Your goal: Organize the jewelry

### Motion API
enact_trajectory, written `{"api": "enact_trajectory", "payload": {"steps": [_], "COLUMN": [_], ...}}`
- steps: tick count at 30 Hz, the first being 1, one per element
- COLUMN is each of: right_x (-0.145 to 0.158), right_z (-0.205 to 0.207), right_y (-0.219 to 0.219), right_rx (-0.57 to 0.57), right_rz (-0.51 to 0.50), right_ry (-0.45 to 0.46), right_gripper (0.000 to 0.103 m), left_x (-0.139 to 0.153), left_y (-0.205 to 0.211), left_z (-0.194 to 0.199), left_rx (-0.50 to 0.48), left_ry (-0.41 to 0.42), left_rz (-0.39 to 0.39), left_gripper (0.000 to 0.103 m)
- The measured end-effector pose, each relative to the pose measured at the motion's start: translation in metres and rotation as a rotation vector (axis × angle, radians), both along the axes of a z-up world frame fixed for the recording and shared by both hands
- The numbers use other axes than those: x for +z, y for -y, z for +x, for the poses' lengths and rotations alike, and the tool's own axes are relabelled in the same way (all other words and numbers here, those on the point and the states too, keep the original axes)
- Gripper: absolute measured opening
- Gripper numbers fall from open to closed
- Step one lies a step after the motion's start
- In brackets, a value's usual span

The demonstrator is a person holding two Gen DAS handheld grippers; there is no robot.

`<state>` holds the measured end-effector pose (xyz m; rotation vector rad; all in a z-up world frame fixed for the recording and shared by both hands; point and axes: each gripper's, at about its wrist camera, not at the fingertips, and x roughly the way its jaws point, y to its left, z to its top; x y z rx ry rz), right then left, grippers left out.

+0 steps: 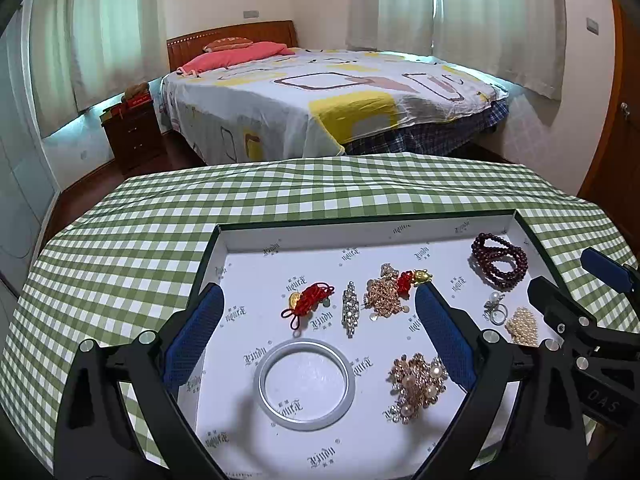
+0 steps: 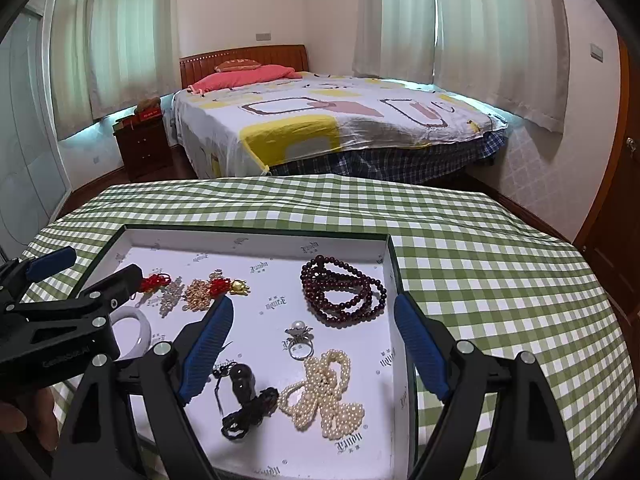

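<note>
Jaws: left gripper point(image 1: 318, 328) and right gripper point(image 2: 314, 344) both spread wide, grasping nothing.
Tray point(image 1: 360, 229): lower centre of frame, jewelry inside.

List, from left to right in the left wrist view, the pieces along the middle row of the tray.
Red knotted cord charm → rhinestone strip → gold chain cluster → red and gold charm → pearl ring → pearl strand. All lie inside the white-lined tray.

Two handheld grippers sit side by side, both tilted downward. The left gripper point(image 1: 320, 312) has its blue-padded jaws spread wide, holding nothing. The right gripper point(image 2: 314, 324) is likewise spread wide, holding nothing.
</note>
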<state>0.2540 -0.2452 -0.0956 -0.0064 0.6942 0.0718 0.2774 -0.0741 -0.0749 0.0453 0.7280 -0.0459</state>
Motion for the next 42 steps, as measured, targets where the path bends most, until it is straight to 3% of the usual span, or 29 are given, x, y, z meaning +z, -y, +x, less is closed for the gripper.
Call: {"api": "enact_trajectory", "payload": {"steps": [9, 19, 30, 42], "right_x": [0.018, 0.042, 0.086, 0.127], "right_z": [-0.031, -0.088, -0.158, -0.218], "right_y": [-0.003, -0.012, -0.027, -0.037], "right_rx": [0.002, 0.011, 0.041, 0.073], "right_rz": [0.018, 0.067, 0.052, 0.038], "right_ry": [0.030, 0.067, 0.159, 0.250], "right_gripper": [0.081, 0.082, 0.084, 0.084], "left_x": [0.021, 0.049, 0.089, 0.141], "left_y": [-0.012, -0.035, -0.057, -0.070], "left_z": [-0.036, -0.106, -0.182, -0.258], "left_rx": [0.002, 0.022, 0.069, 0.093], "left_ry": [0.060, 0.099, 0.151, 0.280], "left_rz": [-0.029, -0.056, -0.074, -0.063], "left_gripper": [0.096, 0.097, 0.098, 0.099]}}
